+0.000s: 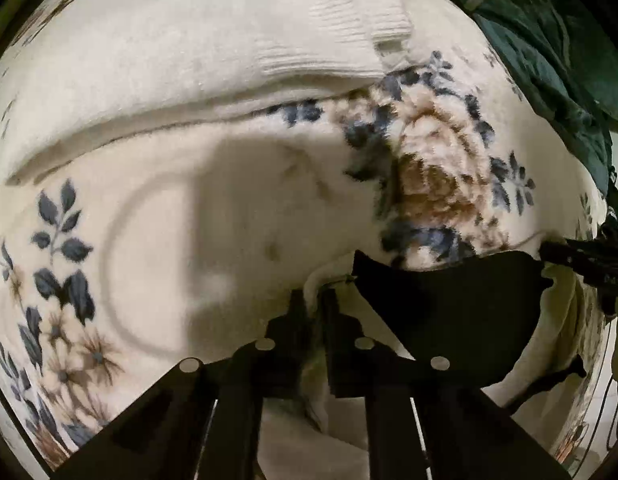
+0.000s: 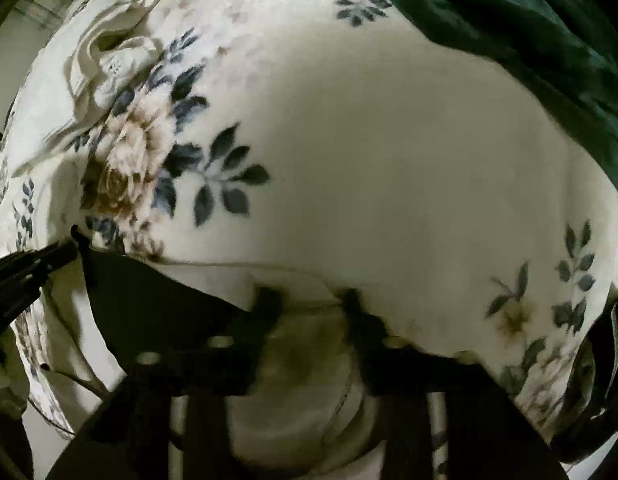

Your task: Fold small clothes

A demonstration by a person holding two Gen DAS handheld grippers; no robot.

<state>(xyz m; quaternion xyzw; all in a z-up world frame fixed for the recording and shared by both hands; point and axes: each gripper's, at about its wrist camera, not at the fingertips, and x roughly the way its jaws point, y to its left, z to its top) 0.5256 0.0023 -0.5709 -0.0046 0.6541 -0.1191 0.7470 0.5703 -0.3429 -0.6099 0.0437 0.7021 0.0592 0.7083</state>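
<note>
A small cream garment with a black panel (image 1: 449, 312) hangs over the floral blanket (image 1: 169, 220). My left gripper (image 1: 314, 300) is shut on a cream edge of this garment (image 1: 313, 280), pinched between the two fingers. In the right wrist view the same garment shows its black panel (image 2: 157, 300) and cream part (image 2: 301, 360). My right gripper (image 2: 309, 296) is open, its fingers spread on either side of the garment's cream edge. The right gripper's tip (image 1: 581, 260) shows at the right of the left wrist view; the left gripper (image 2: 33, 264) shows at the left of the right wrist view.
A folded cream ribbed garment (image 1: 229, 40) lies on the blanket further back. A crumpled white cloth (image 2: 109, 64) lies at the far left of the blanket (image 2: 389, 140). A dark green cloth (image 1: 549, 40) covers the far right; it also shows in the right wrist view (image 2: 509, 12).
</note>
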